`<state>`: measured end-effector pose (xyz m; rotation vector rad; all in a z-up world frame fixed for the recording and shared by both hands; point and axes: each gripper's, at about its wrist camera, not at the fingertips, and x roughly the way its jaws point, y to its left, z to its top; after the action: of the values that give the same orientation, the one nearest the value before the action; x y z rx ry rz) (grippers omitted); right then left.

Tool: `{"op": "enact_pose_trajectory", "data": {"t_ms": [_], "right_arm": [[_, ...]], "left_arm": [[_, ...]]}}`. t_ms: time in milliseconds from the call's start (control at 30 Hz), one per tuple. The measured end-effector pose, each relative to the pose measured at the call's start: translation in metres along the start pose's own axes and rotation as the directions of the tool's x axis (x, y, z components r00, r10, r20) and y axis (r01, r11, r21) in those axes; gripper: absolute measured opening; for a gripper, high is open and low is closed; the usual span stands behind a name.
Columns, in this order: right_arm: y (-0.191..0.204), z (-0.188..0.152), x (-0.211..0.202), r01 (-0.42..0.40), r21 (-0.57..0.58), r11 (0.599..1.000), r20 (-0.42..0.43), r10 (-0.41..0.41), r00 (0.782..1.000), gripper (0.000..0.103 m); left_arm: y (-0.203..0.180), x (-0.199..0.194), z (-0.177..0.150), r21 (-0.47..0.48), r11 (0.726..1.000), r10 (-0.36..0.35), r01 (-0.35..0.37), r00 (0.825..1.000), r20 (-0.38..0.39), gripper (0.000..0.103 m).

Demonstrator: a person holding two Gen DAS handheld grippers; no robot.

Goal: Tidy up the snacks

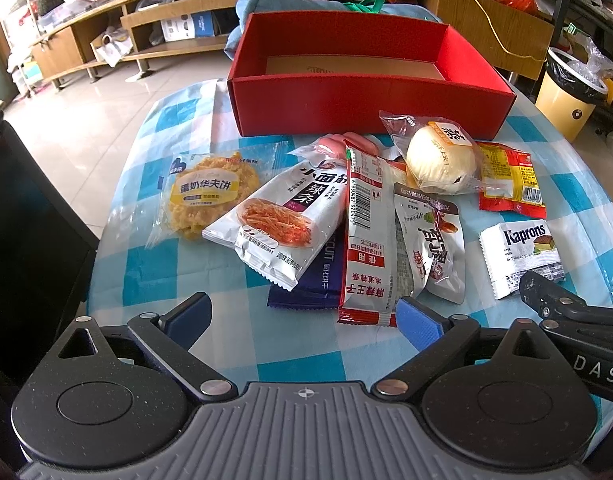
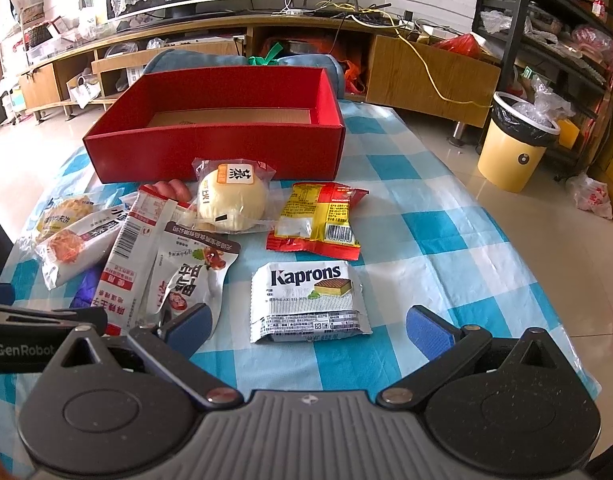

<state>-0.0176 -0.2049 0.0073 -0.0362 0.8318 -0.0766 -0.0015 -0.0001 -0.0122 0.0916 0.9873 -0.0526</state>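
Note:
An empty red box (image 1: 366, 108) (image 2: 210, 152) stands at the far side of the checked table. Snack packs lie in front of it: a waffle cake (image 1: 204, 192), a white spicy-strip bag (image 1: 282, 216), a dark blue biscuit bar (image 1: 310, 284), a long red-and-white pack (image 1: 368, 240) (image 2: 124, 256), a grey-white pouch (image 1: 432, 240) (image 2: 190, 276), a wrapped bun (image 1: 440, 160) (image 2: 231, 200), a red-yellow pack (image 1: 508, 180) (image 2: 318, 222) and a Kaprons wafer (image 1: 520, 258) (image 2: 310, 300). My left gripper (image 1: 304, 320) is open before the pile. My right gripper (image 2: 308, 326) is open, straddling the wafer's near edge.
The table's blue-and-white cloth (image 2: 426, 240) drops off at the right edge. A yellow bin (image 2: 514, 148) stands on the floor to the right. Low wooden shelves (image 1: 106, 40) and a blue cushion (image 2: 186, 60) lie behind the box. A dark chair (image 1: 26, 220) is at the left.

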Motion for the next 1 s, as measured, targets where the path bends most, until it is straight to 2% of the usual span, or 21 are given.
{"op": "enact_pose_trajectory", "data": {"t_ms": [467, 600, 700, 800, 1000], "right_arm": [[0.005, 0.002, 0.005, -0.033, -0.016, 0.999, -0.023, 0.033, 0.999, 0.099], [0.009, 0.005, 0.003, -0.044, -0.035, 0.998, -0.017, 0.043, 0.999, 0.098], [0.006, 0.009, 0.002, -0.048, -0.03, 0.998, -0.017, 0.047, 0.999, 0.094], [-0.001, 0.013, 0.003, -0.083, 0.016, 0.996, -0.032, 0.084, 0.996, 0.091], [0.0, 0.021, 0.016, -0.114, 0.032, 0.993, -0.094, 0.117, 0.989, 0.076]], "left_arm": [[0.008, 0.0, 0.001, -0.011, 1.0, -0.005, 0.005, 1.0, -0.016, 0.099], [0.013, -0.002, 0.0, -0.01, 1.0, 0.029, -0.03, 1.0, -0.01, 0.1], [0.017, -0.004, 0.003, -0.032, 0.999, 0.02, -0.021, 0.999, -0.032, 0.1], [0.016, -0.004, 0.006, -0.02, 1.0, 0.018, -0.019, 1.0, -0.02, 0.101], [0.022, 0.002, 0.03, 0.01, 1.0, -0.021, 0.021, 1.0, -0.009, 0.101]]}}
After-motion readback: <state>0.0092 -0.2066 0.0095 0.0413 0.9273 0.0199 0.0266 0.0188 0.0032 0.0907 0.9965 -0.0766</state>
